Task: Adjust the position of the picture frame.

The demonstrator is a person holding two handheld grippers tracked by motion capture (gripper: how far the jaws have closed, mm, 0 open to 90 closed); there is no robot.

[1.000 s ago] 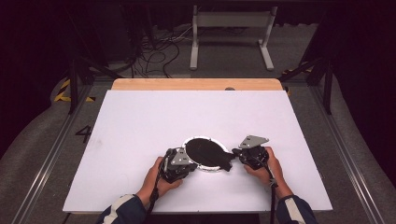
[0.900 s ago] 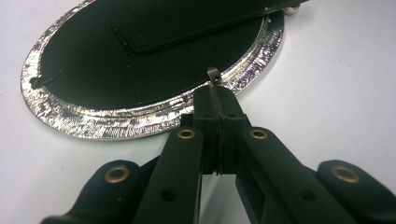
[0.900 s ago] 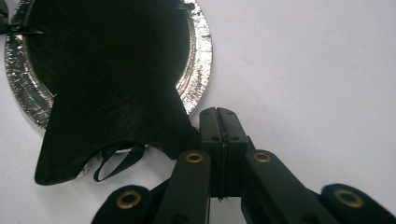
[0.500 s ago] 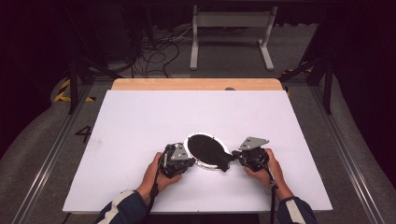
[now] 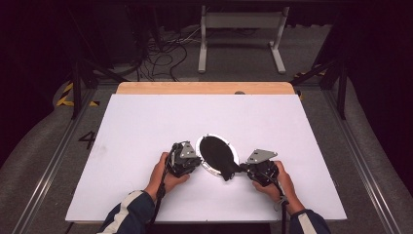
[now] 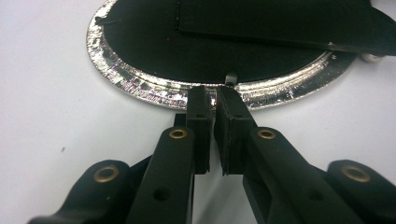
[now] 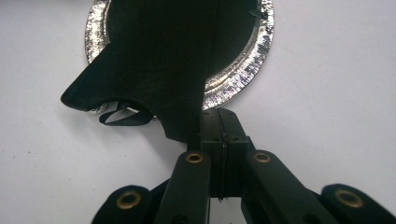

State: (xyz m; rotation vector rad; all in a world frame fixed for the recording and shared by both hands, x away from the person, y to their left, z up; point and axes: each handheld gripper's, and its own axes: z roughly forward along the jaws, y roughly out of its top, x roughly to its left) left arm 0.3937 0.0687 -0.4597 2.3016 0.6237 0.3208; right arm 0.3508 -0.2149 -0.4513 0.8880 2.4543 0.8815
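A round silver foil plate (image 5: 200, 155) lies on the white board, with a black cloth (image 5: 218, 152) spread over it. My left gripper (image 5: 197, 160) points at the plate's left rim (image 6: 140, 86). Its jaws have just been opening, and a narrow gap with nothing in it shows at the left gripper's tips (image 6: 215, 95). My right gripper (image 5: 242, 169) is at the plate's near right side, shut on a corner of the cloth (image 7: 159, 60) that hangs over the rim (image 7: 243, 70). A small black loop (image 7: 123, 119) trails from the cloth's edge.
The white board (image 5: 146, 122) stretches wide on all sides of the plate, with a wooden strip (image 5: 204, 87) along its far edge. Beyond the table are cables and a metal stand (image 5: 241, 29) on the dark floor.
The left gripper has shifted a little along the plate's left rim, away from the near edge, and its pads have parted slightly. The plate's outline now looks narrower and more slanted. The right gripper has stayed put.
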